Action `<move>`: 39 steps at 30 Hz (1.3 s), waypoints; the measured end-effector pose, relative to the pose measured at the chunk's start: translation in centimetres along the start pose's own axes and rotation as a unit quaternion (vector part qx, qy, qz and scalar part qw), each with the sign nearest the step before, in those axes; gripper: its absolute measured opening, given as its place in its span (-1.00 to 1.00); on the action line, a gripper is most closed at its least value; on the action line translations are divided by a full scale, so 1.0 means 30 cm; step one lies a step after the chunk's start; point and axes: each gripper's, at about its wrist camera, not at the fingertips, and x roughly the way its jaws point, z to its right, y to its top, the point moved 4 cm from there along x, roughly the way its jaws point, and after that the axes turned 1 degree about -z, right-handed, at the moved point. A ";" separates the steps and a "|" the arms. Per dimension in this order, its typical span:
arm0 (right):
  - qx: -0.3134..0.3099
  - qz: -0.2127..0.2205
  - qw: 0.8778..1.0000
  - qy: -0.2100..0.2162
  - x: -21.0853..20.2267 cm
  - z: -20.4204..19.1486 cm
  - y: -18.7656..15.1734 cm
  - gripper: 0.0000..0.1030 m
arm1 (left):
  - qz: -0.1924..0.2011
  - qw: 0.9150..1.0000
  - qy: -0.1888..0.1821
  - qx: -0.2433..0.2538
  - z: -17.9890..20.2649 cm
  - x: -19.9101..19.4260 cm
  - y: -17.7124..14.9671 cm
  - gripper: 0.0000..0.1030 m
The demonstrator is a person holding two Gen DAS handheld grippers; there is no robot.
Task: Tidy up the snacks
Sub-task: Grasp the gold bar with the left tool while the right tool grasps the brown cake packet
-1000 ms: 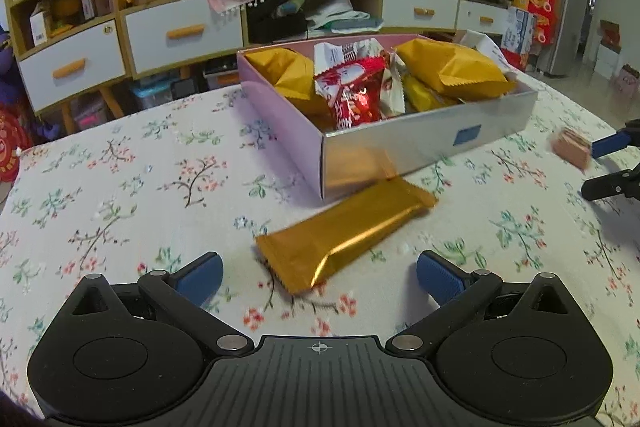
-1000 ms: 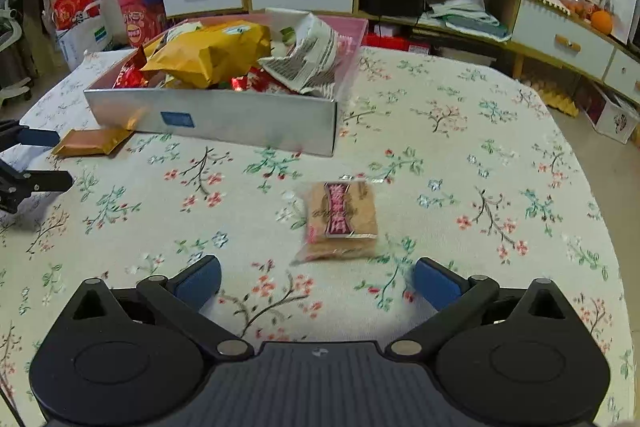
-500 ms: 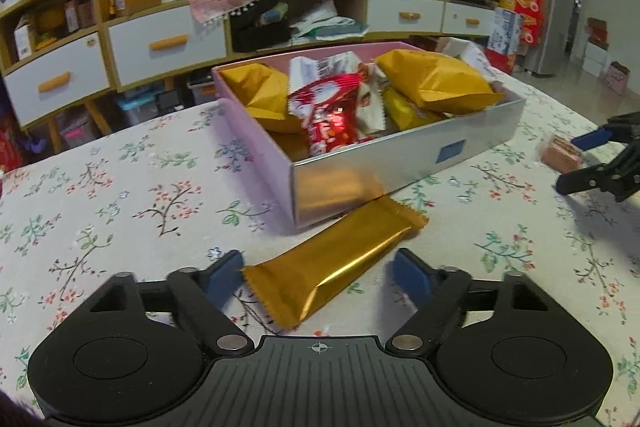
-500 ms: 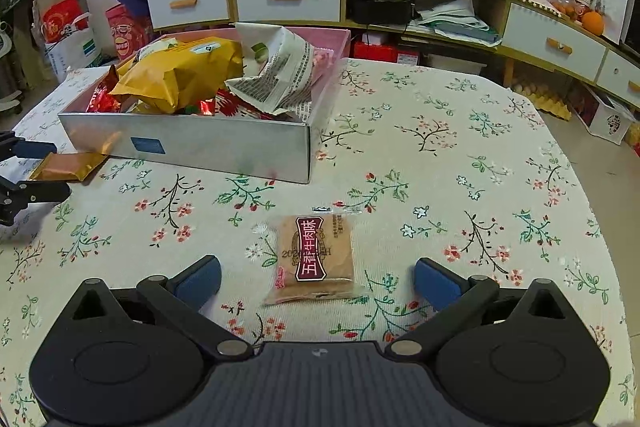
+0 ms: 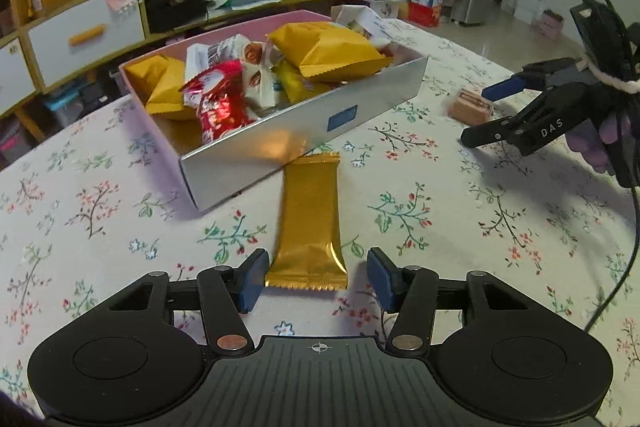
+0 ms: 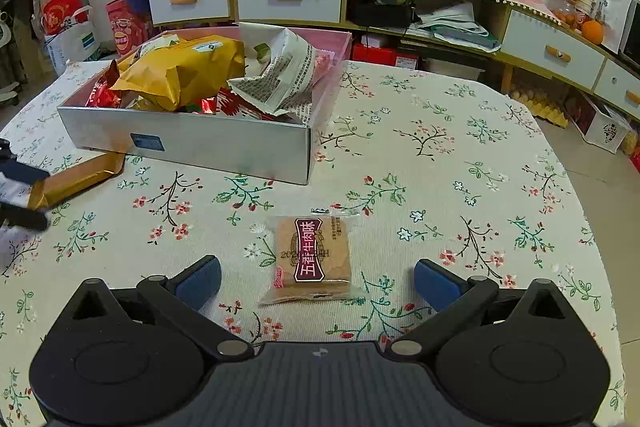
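Gold snack bar [image 5: 310, 219] lies on the tablecloth [image 5: 420, 211], far end touching the snack box [image 5: 304, 143]; light, crinkly, slippery foil, best pinched across its near end. Left gripper [image 5: 316, 281] is spread, straddling that end, narrower than before. Right gripper [image 6: 318, 277], spread wide, now flanks the beef-jerky packet [image 6: 314, 255], closer than before.

Floral-clothed table [image 6: 460, 155], silver snack box [image 6: 224, 147], gold bar [image 5: 310, 215] touching it, brown packet [image 6: 314, 257] apart
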 end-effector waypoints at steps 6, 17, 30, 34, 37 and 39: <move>0.001 -0.001 1.000 0.000 0.004 -0.005 0.006 0.52 | 0.004 1.000 0.014 -0.028 0.006 0.034 0.032 0.07; -0.004 -0.004 1.000 0.011 0.002 -0.019 0.015 0.31 | -0.014 0.996 0.053 -0.075 0.038 0.059 0.074 -0.07; -0.018 -0.010 0.999 0.042 -0.014 -0.066 0.033 -0.39 | -0.032 0.987 0.067 -0.142 0.067 0.048 0.083 -0.47; -0.026 -0.012 0.998 0.053 -0.023 -0.086 0.040 -0.86 | -0.036 0.988 0.062 -0.139 0.093 0.047 0.085 -0.47; -0.027 -0.017 0.998 0.053 -0.024 -0.093 0.043 -0.87 | -0.036 0.987 0.057 -0.145 0.103 0.044 0.087 -0.48; -0.024 -0.019 0.998 0.055 -0.024 -0.092 0.045 -0.87 | -0.035 0.987 0.053 -0.148 0.108 0.041 0.087 -0.48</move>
